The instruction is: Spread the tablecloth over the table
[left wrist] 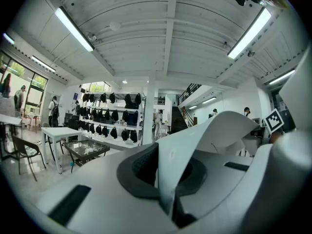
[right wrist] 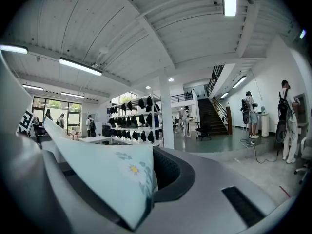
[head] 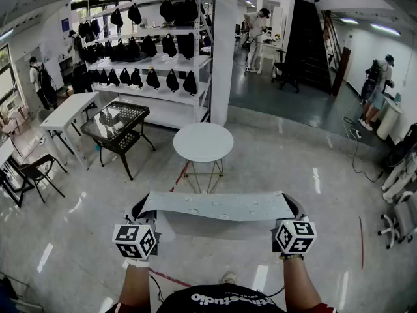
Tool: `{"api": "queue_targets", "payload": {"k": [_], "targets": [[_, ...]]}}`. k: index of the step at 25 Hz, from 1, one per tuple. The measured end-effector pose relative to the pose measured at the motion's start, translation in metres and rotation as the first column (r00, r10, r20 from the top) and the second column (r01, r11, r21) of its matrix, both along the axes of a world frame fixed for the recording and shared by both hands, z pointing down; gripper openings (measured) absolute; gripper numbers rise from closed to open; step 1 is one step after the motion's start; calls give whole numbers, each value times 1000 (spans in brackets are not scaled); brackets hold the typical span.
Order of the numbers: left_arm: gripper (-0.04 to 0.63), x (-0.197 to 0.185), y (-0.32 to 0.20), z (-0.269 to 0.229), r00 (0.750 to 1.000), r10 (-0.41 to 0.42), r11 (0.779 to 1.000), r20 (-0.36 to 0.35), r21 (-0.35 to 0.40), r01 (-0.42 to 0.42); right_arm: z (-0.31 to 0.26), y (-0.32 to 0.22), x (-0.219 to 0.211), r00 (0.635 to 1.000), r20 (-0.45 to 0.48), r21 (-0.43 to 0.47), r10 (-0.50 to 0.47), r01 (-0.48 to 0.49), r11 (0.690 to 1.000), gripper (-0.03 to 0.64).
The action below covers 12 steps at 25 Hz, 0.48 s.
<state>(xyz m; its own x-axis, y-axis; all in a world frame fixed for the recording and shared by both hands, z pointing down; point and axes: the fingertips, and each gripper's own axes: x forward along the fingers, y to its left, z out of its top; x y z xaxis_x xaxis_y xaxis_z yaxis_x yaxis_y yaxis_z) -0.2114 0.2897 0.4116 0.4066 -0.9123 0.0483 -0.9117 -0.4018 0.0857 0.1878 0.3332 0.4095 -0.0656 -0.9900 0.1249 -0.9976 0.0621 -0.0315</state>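
A pale blue-grey tablecloth (head: pixel 215 207) with small daisy prints hangs stretched in a flat band between my two grippers, held up level in the air. My left gripper (head: pixel 144 208) is shut on its left corner; in the left gripper view the cloth (left wrist: pixel 195 140) is pinched between the dark pads (left wrist: pixel 141 165). My right gripper (head: pixel 291 210) is shut on the right corner, where a daisy print (right wrist: pixel 132 169) shows on the cloth (right wrist: pixel 107 174). The small round white table (head: pixel 203 141) stands on thin legs just beyond the cloth.
A black wire-top table (head: pixel 117 124) and a white desk (head: pixel 68 111) stand to the left. Behind them a shelf rack (head: pixel 146 51) holds several dark bags, next to a white pillar (head: pixel 223 51). Chairs (head: pixel 32 171) sit far left; people stand at the room's edges.
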Motion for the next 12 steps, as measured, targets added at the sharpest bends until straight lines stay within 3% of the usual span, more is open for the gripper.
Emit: {"api": "queue_targets", "payload": {"k": [12], "targets": [[17,-18,1,5,1000,-14,1000,-25,3,14,4,-3,-17,1000,-24,0,-12,12,1000,26]]}}
